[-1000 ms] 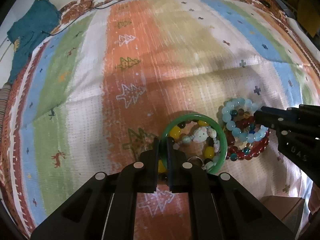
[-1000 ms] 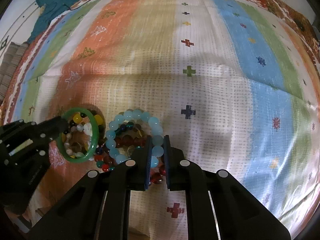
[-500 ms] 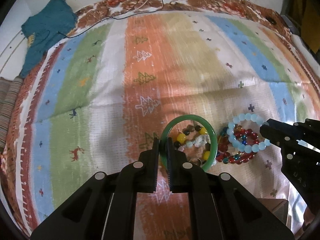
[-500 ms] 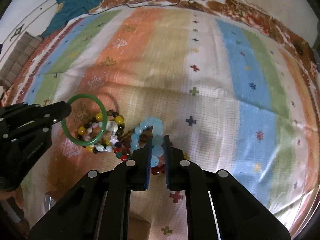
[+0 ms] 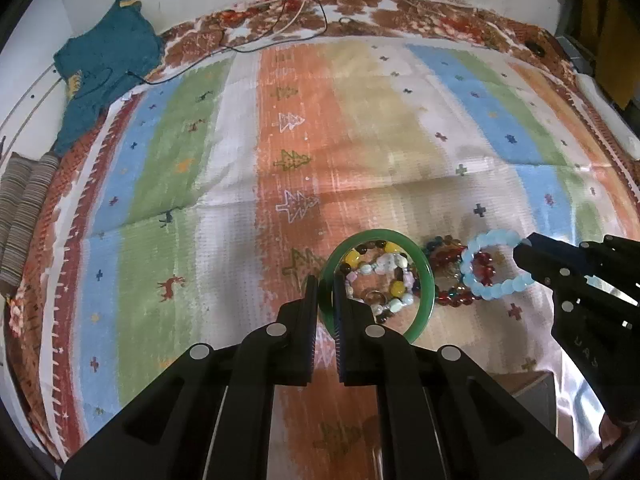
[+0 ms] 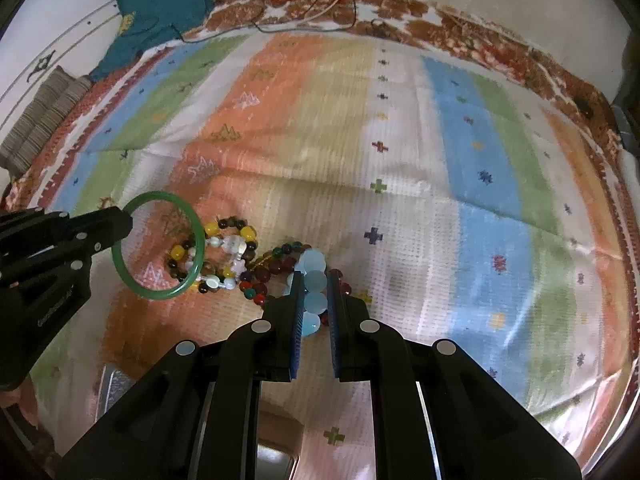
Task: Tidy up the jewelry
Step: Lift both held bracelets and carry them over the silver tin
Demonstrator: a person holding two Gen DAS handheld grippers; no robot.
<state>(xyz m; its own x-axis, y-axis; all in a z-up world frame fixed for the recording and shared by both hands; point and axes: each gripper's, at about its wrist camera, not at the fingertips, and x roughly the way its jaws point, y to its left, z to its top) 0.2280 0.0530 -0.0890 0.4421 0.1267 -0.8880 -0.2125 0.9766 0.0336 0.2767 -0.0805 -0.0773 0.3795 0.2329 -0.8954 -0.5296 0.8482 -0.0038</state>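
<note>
While two pieces are already gripped and raised off the striped cloth (image 5: pixel 360 128), most of the sorting looks undone, for the rest of the jewelry lies in one loose heap. The left gripper (image 5: pixel 326 292) is clamped on the rim of the green bangle (image 5: pixel 426 280), which hangs tilted over the heap; in the right wrist view the same green bangle (image 6: pixel 120 258) stands clear of the cloth at the end of the left gripper (image 6: pixel 126 220). The right gripper (image 6: pixel 313 292) is closed on the pale blue bead bracelet (image 6: pixel 314 280), which the left wrist view shows as an open ring, the pale blue bead bracelet (image 5: pixel 496 292), held up at the tip of the right gripper (image 5: pixel 520 252). Left on the cloth are a yellow, white and dark beaded bracelet (image 6: pixel 230 248) and a tangle of dark red beads (image 6: pixel 268 272), touching each other. No box, tray or dish for jewelry can be identified; a greyish object (image 6: pixel 114 390) pokes in at the lower edge of the view, too little of it showing to tell what it is. Judging by this, both lifted pieces remain to be set down in separate places, and the heap remains to be pulled apart.
</note>
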